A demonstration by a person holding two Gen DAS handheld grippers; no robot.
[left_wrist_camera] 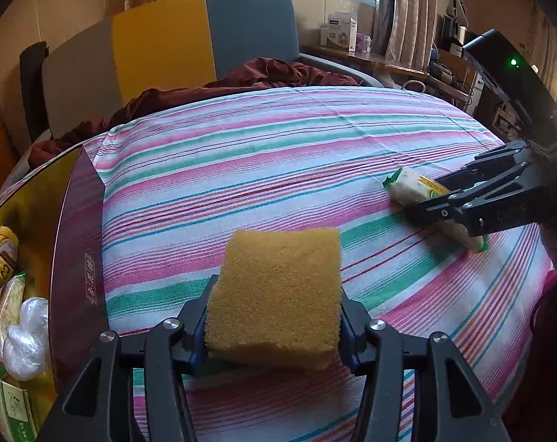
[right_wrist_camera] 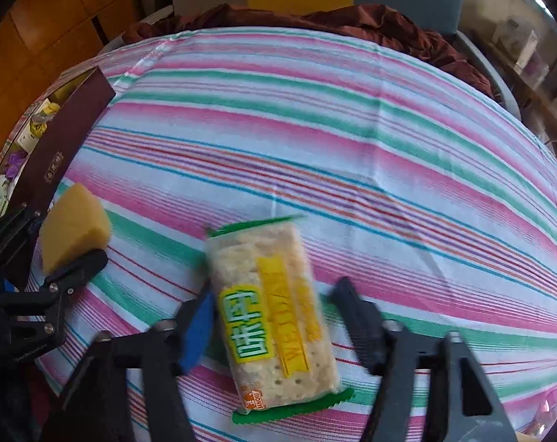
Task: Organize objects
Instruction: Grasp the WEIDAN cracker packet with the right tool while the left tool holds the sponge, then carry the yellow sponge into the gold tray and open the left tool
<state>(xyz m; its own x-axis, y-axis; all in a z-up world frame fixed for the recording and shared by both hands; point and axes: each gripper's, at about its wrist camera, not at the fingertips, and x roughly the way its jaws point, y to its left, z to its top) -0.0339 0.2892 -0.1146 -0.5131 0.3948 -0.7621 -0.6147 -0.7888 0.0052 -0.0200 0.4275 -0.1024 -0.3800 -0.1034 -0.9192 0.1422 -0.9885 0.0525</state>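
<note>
Left gripper (left_wrist_camera: 273, 335) jaws clamped on sponge (left_wrist_camera: 275, 294); right gripper (right_wrist_camera: 275, 328) jaws blurred, astride cracker packet (right_wrist_camera: 275, 316), contact unclear.

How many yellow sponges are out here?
1: the yellow foam sponge is clamped in the left gripper above the striped bedsheet. The open box may hide others.

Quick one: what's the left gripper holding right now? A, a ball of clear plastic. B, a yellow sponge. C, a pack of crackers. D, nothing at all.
B: the left gripper has its fingers pressed on both sides of the yellow sponge, lifted off the striped sheet.
</note>
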